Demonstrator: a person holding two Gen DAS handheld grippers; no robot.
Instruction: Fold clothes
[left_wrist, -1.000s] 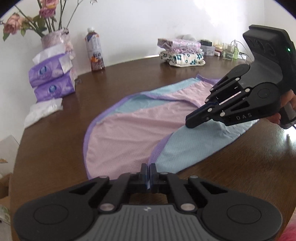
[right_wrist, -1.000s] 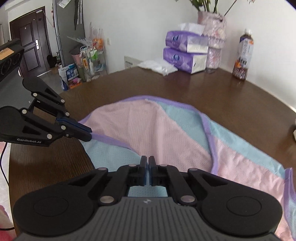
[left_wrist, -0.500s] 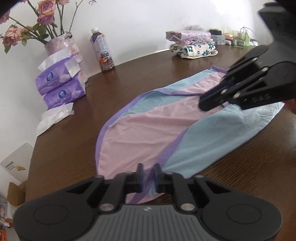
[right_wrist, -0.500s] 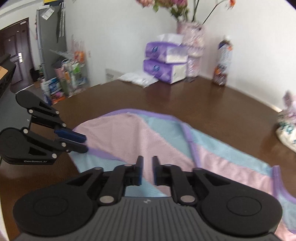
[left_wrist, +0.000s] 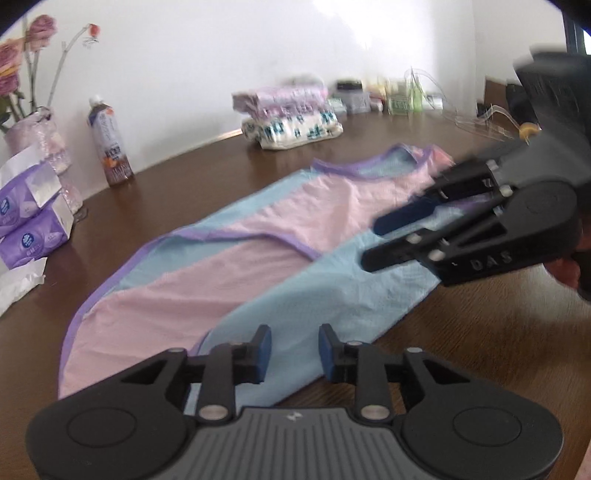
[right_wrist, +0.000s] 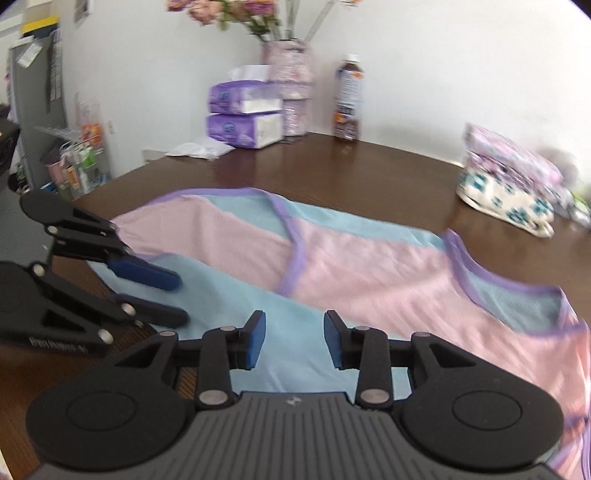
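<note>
Lying flat on the brown table is a pink, blue and purple top. One blue side is turned over onto the pink middle, so the top looks partly folded. It is long and wide, not a small neat bundle like the stack of folded clothes near the wall, so more folds look needed. Those folded clothes also show that some of the job is done.

The left claw has its two blue pads apart, open with a gap between them. It holds nothing and hangs over the near blue edge of the top. The right claw is open the same way, empty, above the blue part too. Whether either claw touches the cloth cannot be told.
</note>
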